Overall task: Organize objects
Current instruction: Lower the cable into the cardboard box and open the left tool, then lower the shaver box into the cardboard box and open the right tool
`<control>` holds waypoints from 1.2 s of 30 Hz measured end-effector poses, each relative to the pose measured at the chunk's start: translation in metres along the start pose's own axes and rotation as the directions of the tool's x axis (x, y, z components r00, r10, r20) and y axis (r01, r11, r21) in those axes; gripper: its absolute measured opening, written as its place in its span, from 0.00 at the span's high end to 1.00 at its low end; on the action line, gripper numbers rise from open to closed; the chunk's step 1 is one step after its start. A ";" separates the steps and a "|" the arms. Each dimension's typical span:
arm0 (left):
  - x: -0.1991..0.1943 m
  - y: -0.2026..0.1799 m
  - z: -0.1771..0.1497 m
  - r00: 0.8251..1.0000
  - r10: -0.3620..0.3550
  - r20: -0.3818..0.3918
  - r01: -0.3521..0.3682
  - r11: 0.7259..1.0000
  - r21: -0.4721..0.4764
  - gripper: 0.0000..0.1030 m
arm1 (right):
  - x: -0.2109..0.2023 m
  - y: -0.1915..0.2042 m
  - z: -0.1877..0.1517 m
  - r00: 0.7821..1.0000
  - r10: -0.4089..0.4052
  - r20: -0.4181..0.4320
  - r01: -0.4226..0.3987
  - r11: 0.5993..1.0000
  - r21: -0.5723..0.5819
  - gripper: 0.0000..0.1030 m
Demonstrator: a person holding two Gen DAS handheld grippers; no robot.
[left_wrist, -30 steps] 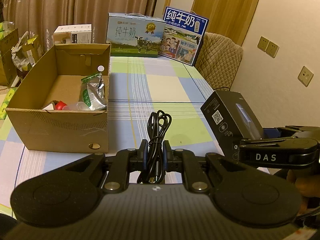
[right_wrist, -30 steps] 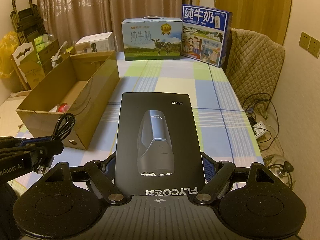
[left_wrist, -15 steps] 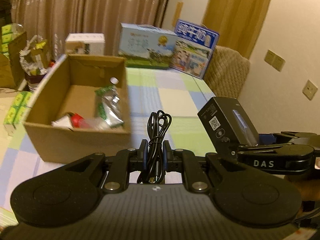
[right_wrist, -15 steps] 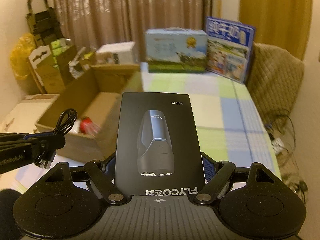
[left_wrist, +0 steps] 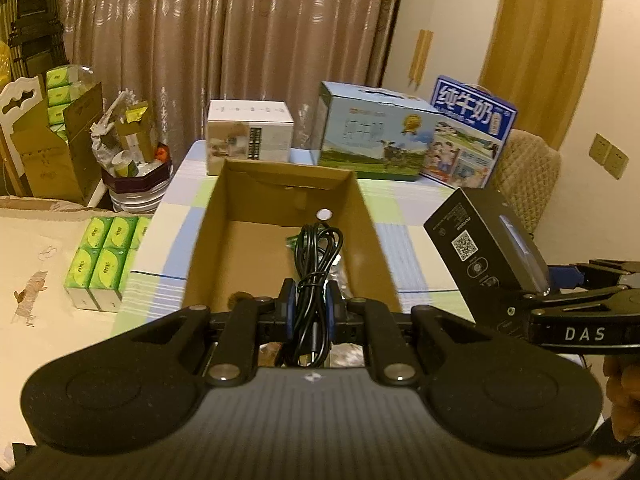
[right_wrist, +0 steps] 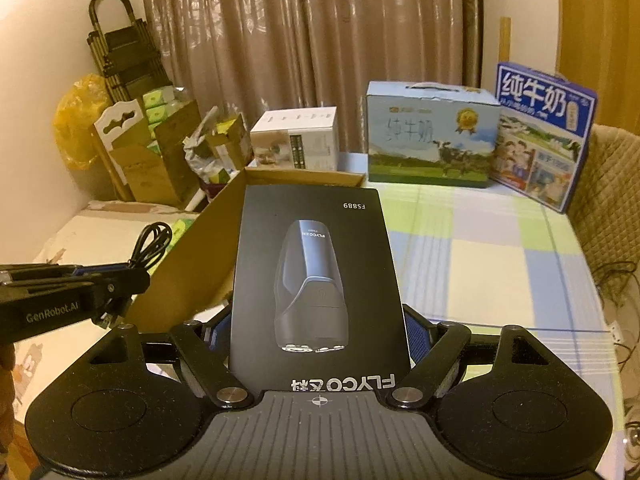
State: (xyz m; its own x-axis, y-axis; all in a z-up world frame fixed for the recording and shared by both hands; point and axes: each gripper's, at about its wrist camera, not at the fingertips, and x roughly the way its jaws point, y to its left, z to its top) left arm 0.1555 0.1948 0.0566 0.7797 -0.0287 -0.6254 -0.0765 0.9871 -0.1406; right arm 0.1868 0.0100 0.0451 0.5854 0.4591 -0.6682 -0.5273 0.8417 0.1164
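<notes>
Now left gripper [left_wrist: 308, 300], pinching coiled cable [left_wrist: 316, 256], sits directly above cardboard box [left_wrist: 360, 216] opening; right gripper [right_wrist: 320, 344], clamping shaver box [right_wrist: 316, 280], beside box's right wall.

Coiled black cable [left_wrist: 314, 276] above open cardboard box [left_wrist: 208, 236] – black shaver box [right_wrist: 320, 280] beside

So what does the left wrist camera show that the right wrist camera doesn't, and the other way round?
Only the left wrist view shows the inside of the cardboard box and the black box's QR-code side. Only the right wrist view shows that box's printed shaver front and the floor cables. Both show the left gripper shut on the coiled black cable, the right gripper clamping the black box, and the milk cartons by the curtain.
</notes>
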 end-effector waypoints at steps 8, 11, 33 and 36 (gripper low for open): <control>0.035 0.026 0.005 0.999 0.003 -0.042 -0.003 1.000 -0.001 0.89 | 0.037 0.009 0.013 1.000 0.008 -0.026 -0.007 1.000 0.012 0.25; 0.045 0.031 0.007 0.999 -0.001 -0.049 0.000 1.000 -0.003 0.89 | 0.044 0.008 0.017 1.000 -0.001 -0.023 0.001 1.000 0.018 0.25; 0.052 0.057 0.006 0.997 0.040 -0.067 -0.041 0.999 -0.013 0.69 | 0.050 0.014 0.014 0.999 0.019 -0.043 -0.017 0.999 0.045 0.24; 0.049 0.057 0.005 0.997 0.039 -0.070 -0.040 0.999 -0.013 0.67 | 0.049 0.017 0.017 0.999 0.024 -0.040 -0.022 0.999 0.048 0.24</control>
State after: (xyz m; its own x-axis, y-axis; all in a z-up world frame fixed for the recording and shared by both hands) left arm 0.1926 0.2504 0.0214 0.7307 -0.0009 -0.6827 -0.1161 0.9852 -0.1257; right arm 0.2163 0.0518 0.0267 0.5479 0.4674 -0.6938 -0.5095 0.8442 0.1664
